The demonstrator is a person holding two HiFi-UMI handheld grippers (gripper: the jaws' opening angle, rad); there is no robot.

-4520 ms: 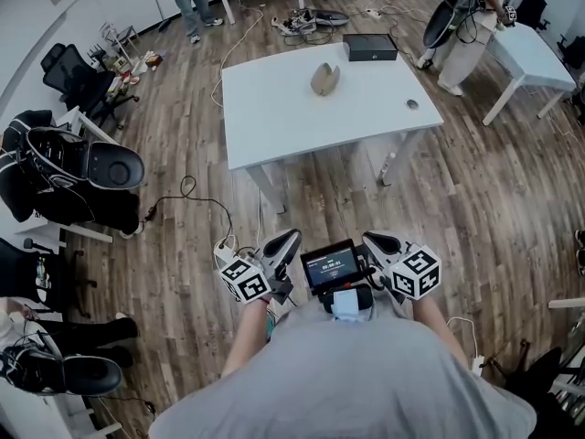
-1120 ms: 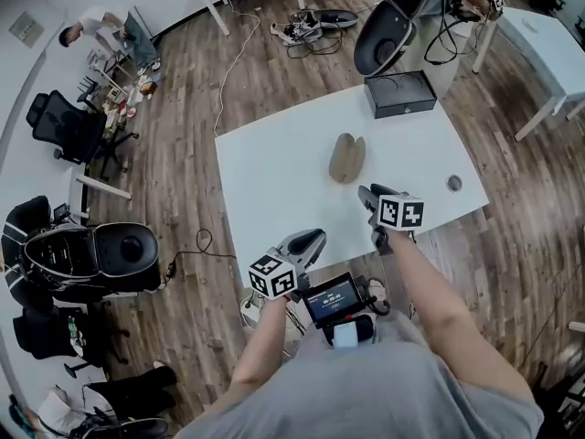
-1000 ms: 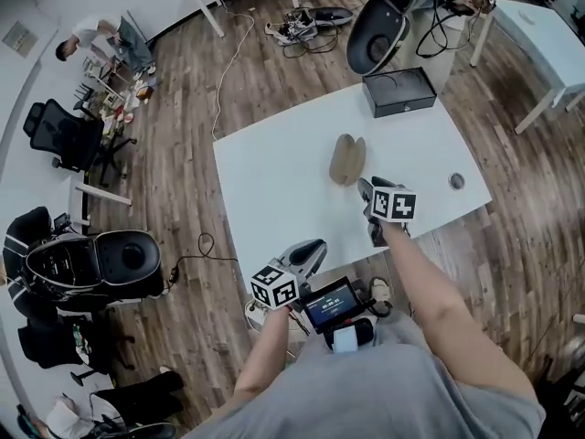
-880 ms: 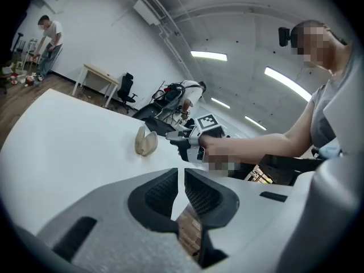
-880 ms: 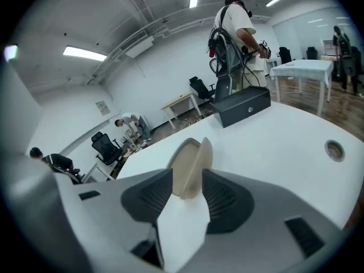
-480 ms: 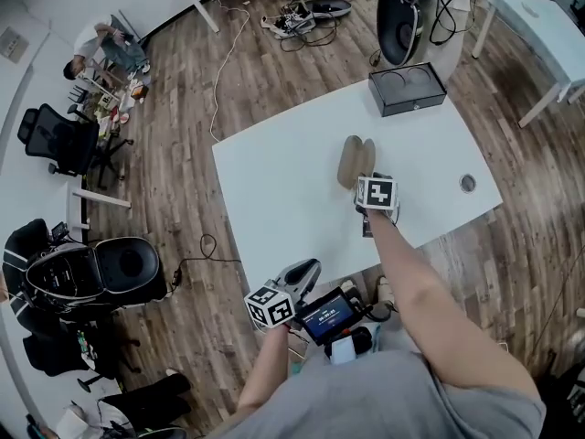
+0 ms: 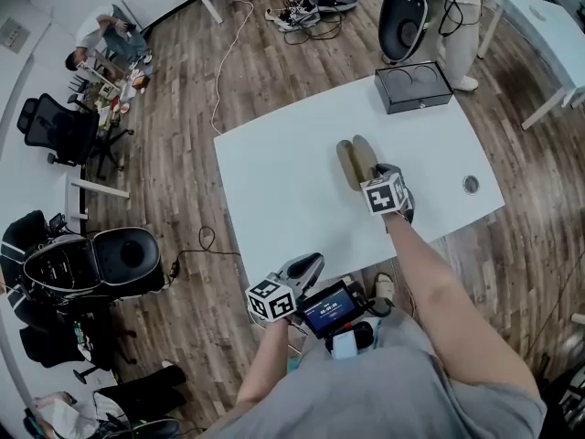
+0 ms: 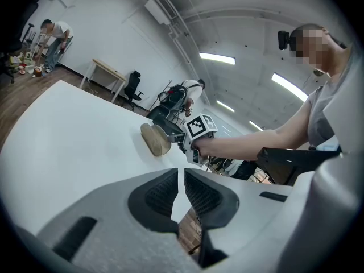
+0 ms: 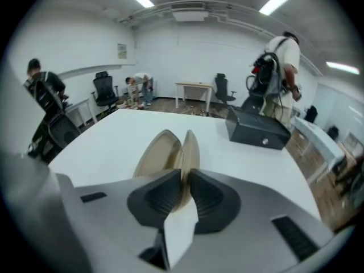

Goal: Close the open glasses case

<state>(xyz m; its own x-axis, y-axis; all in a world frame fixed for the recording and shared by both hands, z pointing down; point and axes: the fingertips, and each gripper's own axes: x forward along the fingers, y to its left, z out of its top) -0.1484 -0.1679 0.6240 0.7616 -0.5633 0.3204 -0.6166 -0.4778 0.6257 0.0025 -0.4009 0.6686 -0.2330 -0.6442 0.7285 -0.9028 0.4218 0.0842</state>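
The tan glasses case (image 7: 352, 161) lies open on the white table (image 7: 274, 190), its two shells spread in a V. In the right gripper view the left shell (image 9: 156, 152) lies back and the right shell (image 9: 189, 149) stands on edge. My right gripper (image 7: 375, 172) is at the case's near end. Its jaws are closing, with the rim of that upright shell pinched between the pads (image 9: 207, 201). My left gripper (image 7: 309, 263) hangs by the table's front edge, its jaws together and holding nothing (image 8: 181, 192). It looks across the table at the case (image 8: 154, 139).
A black box (image 7: 413, 86) sits at the table's far right corner, also in the right gripper view (image 9: 259, 129). A round cable hole (image 7: 470, 185) is near the right edge. Office chairs (image 7: 101, 262) stand on the wood floor to the left. A person (image 9: 278, 61) stands behind the box.
My right gripper has moved in to the case's near end and rolled, so its marker cube now tilts. The left gripper has stayed low by the table's front edge.
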